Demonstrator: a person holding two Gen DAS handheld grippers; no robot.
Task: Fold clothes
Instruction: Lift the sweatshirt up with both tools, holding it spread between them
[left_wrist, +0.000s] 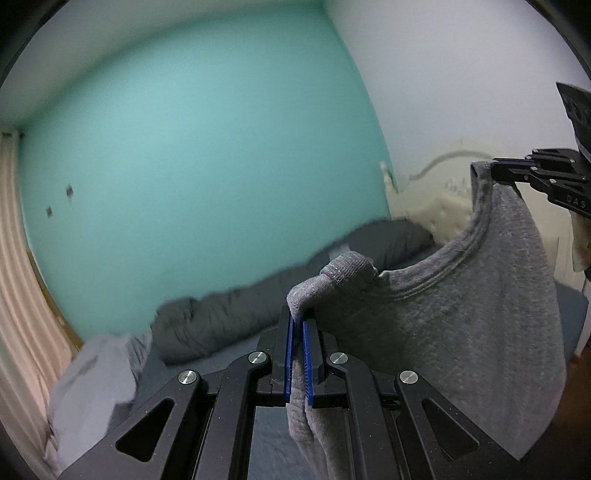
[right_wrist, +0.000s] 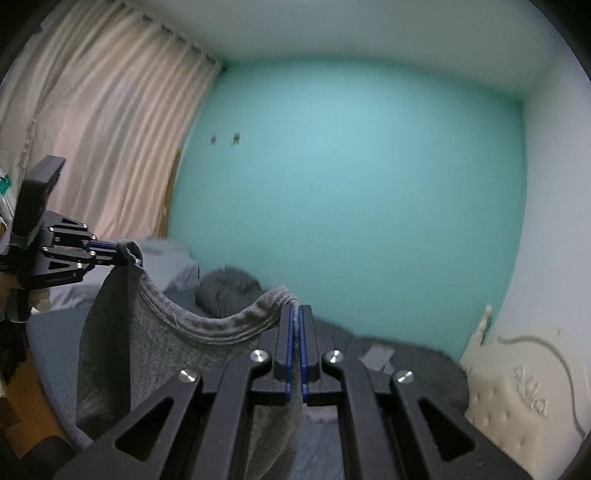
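My left gripper (left_wrist: 298, 325) has its blue-padded fingers (left_wrist: 289, 354) clenched on a bunched fold of a grey knit T-shirt (left_wrist: 461, 314), near one end of its ribbed neckline. My right gripper (right_wrist: 296, 325) pinches the same shirt at the other end of the collar, a thin ridge of cloth squeezed between its pads. The shirt hangs between the two in the air above the bed (right_wrist: 55, 350), its stitched neckband sagging in a soft curve and the heathered, slightly fuzzy body draping down in loose folds. Behind it lies a rumpled dark grey duvet (left_wrist: 229, 317), puffy and creased, along a smooth turquoise wall (left_wrist: 184, 147). A pale grey heap of cloth (left_wrist: 92, 376) sits on the bed near pleated pinkish curtains (right_wrist: 110, 129). A cream tufted headboard (right_wrist: 509, 406) with buttoned dimples stands at the far side.
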